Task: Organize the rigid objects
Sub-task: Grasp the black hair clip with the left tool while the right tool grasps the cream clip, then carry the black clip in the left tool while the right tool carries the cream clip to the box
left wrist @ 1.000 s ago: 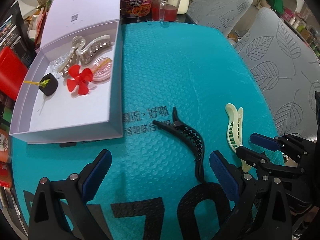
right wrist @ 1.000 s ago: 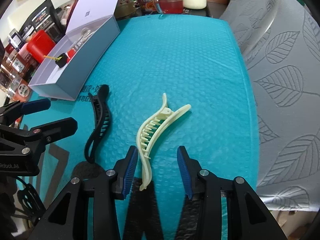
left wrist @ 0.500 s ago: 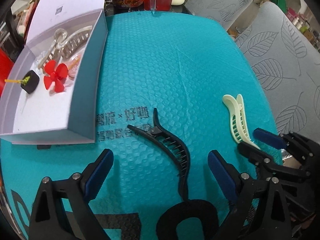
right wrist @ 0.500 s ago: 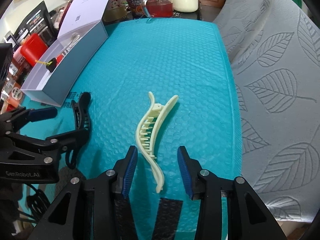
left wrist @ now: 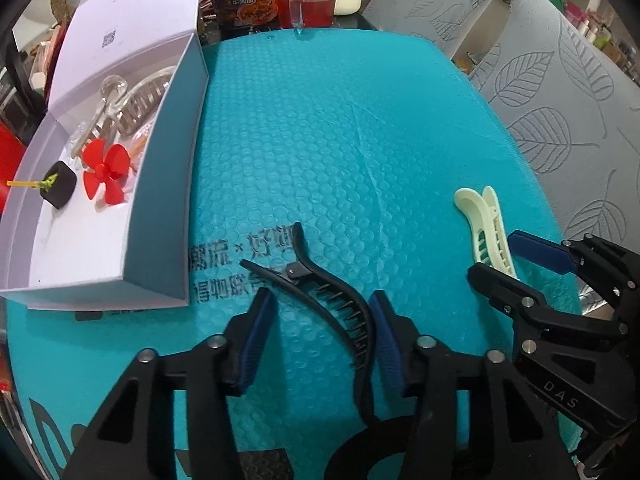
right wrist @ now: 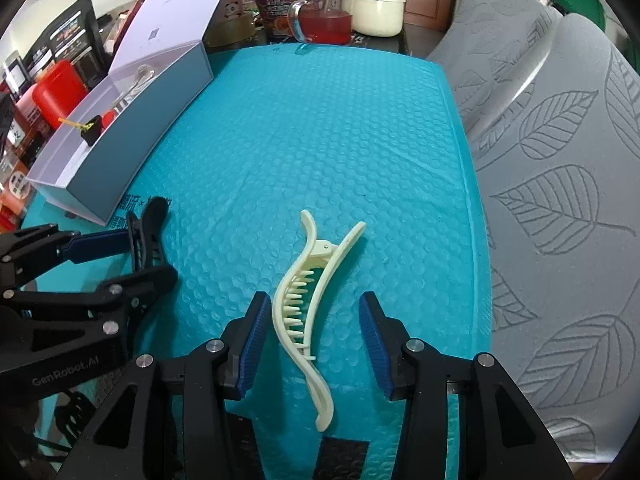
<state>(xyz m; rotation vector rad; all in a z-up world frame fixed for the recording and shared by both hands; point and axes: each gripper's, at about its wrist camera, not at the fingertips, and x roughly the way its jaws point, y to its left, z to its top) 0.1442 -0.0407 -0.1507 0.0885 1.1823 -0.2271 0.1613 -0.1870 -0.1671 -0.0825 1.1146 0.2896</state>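
Closing in, our left gripper (left wrist: 320, 336) jaws now straddle the black clip (left wrist: 336, 304), unclamped, while the right gripper (right wrist: 310, 340) gapes around the cream clip (right wrist: 304, 300) at six o'clock.

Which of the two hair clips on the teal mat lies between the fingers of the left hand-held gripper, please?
The black hair clip. It lies between the open fingers of the left hand-held gripper, near the white box; the cream hair clip lies between the right hand-held gripper's.

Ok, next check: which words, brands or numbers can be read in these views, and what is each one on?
"GenRobot.AI": on the left gripper body, right wrist view.
"DAS": on the right gripper body, left wrist view.
Black Chinese print on the teal mat: partly hidden, not reliably readable.
QR code and small line on the box lid: too small.
Noodle cup label: blurred.
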